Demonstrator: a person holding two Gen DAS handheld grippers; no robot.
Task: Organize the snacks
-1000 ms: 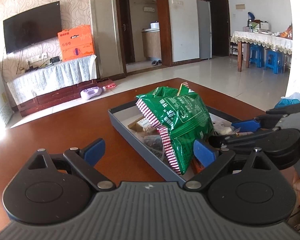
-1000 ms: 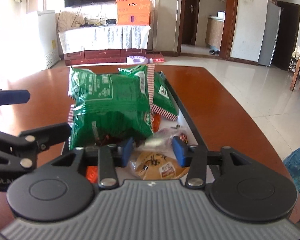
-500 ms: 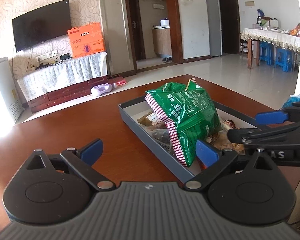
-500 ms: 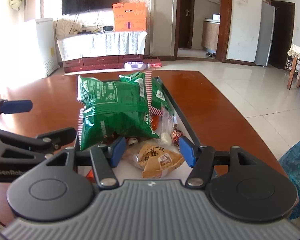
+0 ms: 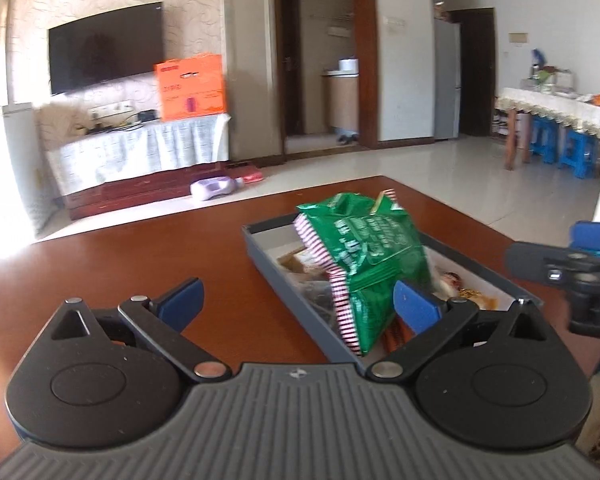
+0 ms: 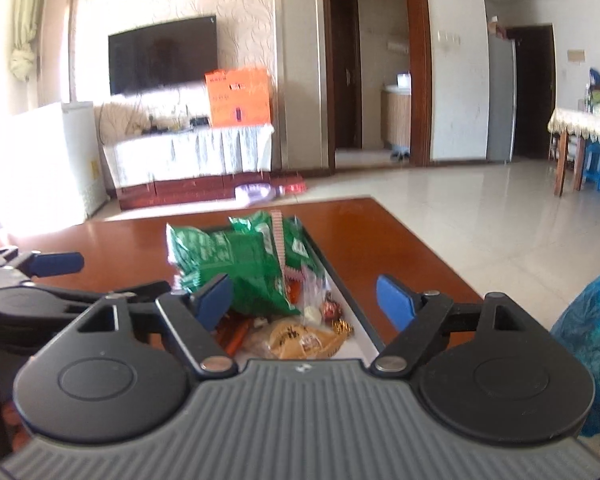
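blk tool (image 5: 298,306), blue pads (image 5: 182,304), grey ribbed base

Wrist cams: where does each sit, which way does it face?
Left wrist: on the left gripper, open; faces the gray tray from its left; right gripper at right edge.
Right wrist: on the right gripper, jaws opening, nothing between; faces along the tray; left gripper at left edge.
Shared: green snack bag, table, TV.
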